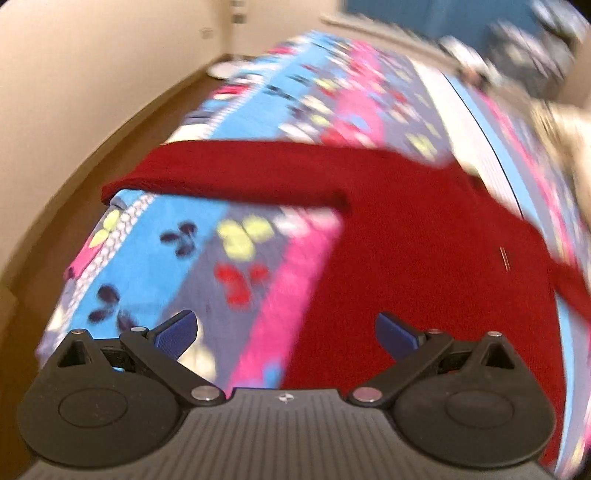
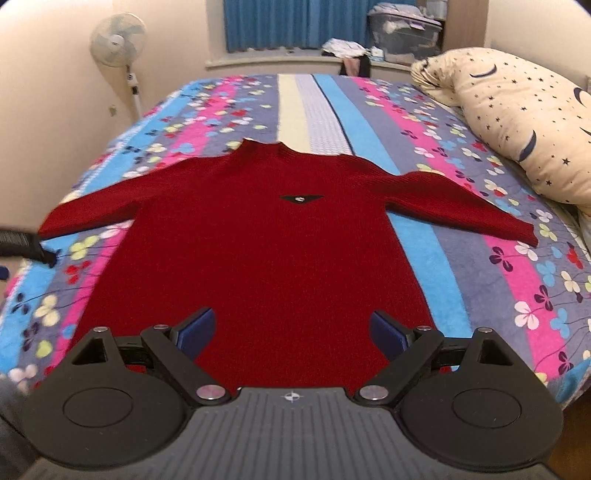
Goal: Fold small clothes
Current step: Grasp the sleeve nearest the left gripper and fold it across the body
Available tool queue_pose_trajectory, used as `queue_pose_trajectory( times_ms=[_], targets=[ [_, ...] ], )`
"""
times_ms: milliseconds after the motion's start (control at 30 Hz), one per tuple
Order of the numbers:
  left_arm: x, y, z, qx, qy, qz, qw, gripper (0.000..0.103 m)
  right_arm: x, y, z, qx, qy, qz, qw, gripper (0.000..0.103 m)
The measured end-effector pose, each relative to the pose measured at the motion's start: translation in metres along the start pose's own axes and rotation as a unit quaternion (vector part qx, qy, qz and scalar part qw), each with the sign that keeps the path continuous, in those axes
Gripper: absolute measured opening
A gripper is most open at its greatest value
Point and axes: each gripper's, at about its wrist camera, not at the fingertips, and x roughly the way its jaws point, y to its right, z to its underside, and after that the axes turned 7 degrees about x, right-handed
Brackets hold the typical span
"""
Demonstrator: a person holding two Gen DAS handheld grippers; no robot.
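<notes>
A small dark red knit sweater (image 2: 288, 251) lies flat on the bed, front up, both sleeves spread out, a small black patch on the chest. My right gripper (image 2: 291, 332) is open and empty, just above the sweater's hem. In the left wrist view the sweater (image 1: 424, 258) fills the right side, its left sleeve (image 1: 229, 177) stretching leftward to the bed's edge. My left gripper (image 1: 286, 332) is open and empty, near the sweater's left side. This view is blurred. The left gripper's body (image 2: 22, 243) shows at the left edge of the right wrist view, near the left cuff.
The bed has a striped blue, pink and grey floral blanket (image 2: 461, 266). A cream star-print pillow (image 2: 517, 122) lies at the right. A standing fan (image 2: 118, 48) is at the far left, boxes (image 2: 406, 33) on the windowsill behind. Brown floor (image 1: 74, 184) lies left of the bed.
</notes>
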Motion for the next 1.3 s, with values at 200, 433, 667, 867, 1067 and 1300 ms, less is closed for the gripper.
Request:
queue_pose_trajectory(
  times_ms=[200,433,667,867,1067,1300],
  targets=[
    [0.098,-0.103,-0.069,-0.209,0.035,-0.008,0.9773,0.102,0.044,0.005,-0.014,0.004,-0.037,0.031,0.999,0.091],
    [0.193,-0.150,-0.119,-0.282,-0.011,0.001,0.9594,0.100,0.083,0.005,-0.019,0.000,-0.072,0.058,0.996,0.091],
    [0.212,-0.153,-0.142,-0.307,-0.004,-0.021,0.9514,0.019,0.104,0.002,-0.020,-0.008,-0.083,0.058,0.995,0.091],
    [0.168,-0.095,-0.186,-0.226,0.077,0.003,0.9711,0.017,0.112,0.015,-0.016,0.001,-0.091,0.044,0.995,0.089],
    [0.108,0.071,-0.222,-0.067,0.160,0.130,0.9762,0.016,0.121,0.035,-0.008,0.014,-0.100,0.041,0.994,0.088],
    [0.134,0.283,-0.136,0.183,0.075,0.235,0.9516,0.065,0.125,0.074,-0.005,0.048,-0.096,0.069,0.992,0.088]
  ],
)
